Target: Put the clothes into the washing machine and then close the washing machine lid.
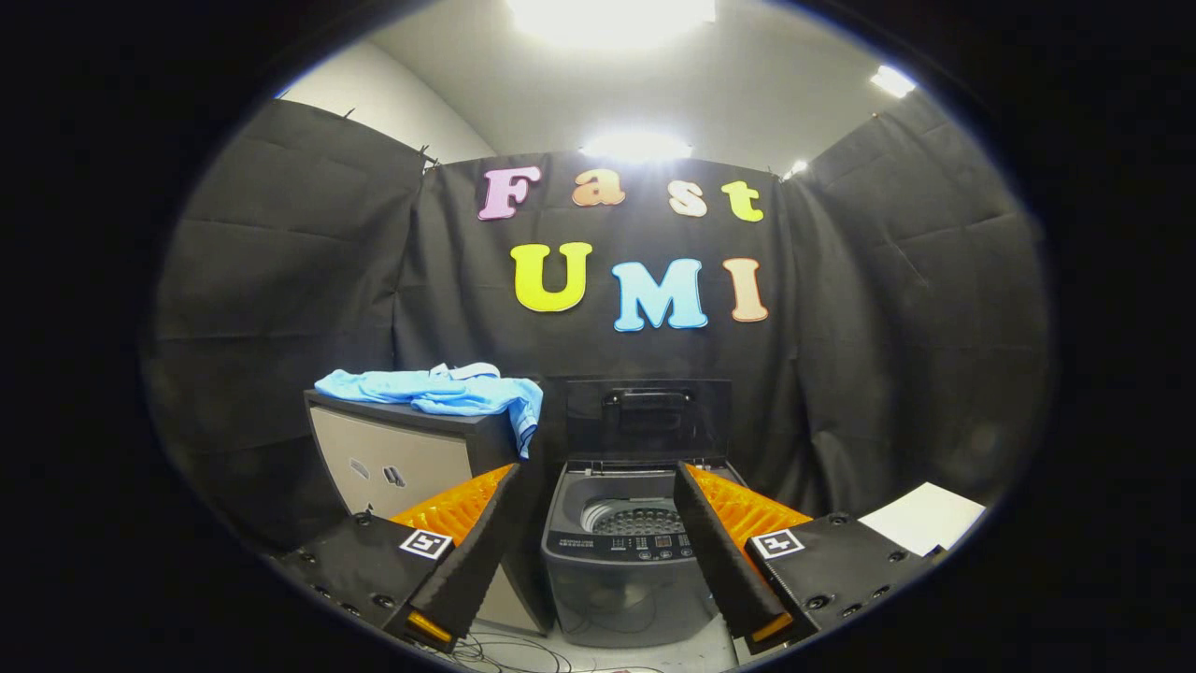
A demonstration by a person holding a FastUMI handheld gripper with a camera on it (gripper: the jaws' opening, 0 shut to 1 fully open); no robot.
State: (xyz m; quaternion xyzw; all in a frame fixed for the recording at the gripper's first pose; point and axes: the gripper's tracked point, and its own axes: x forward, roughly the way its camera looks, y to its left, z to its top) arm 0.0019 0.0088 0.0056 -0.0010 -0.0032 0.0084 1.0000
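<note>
A light blue piece of clothing (447, 390) lies crumpled on top of a low dark-topped cabinet (397, 458), with one corner hanging over the cabinet's right edge. Right of the cabinet stands a small grey top-loading washing machine (624, 551). Its lid (647, 418) is raised upright at the back, and the drum (635, 519) shows inside. My gripper (598, 477) is open, nothing between its fingers. The machine lies ahead between the two fingers, some way off. The clothing is beyond the left finger (467, 523), up and to the left.
Black cloth walls close the booth on three sides behind the cabinet and machine. A white sheet (920, 517) lies on the floor beyond the right finger. Loose cables (523, 651) trail on the floor in front of the machine.
</note>
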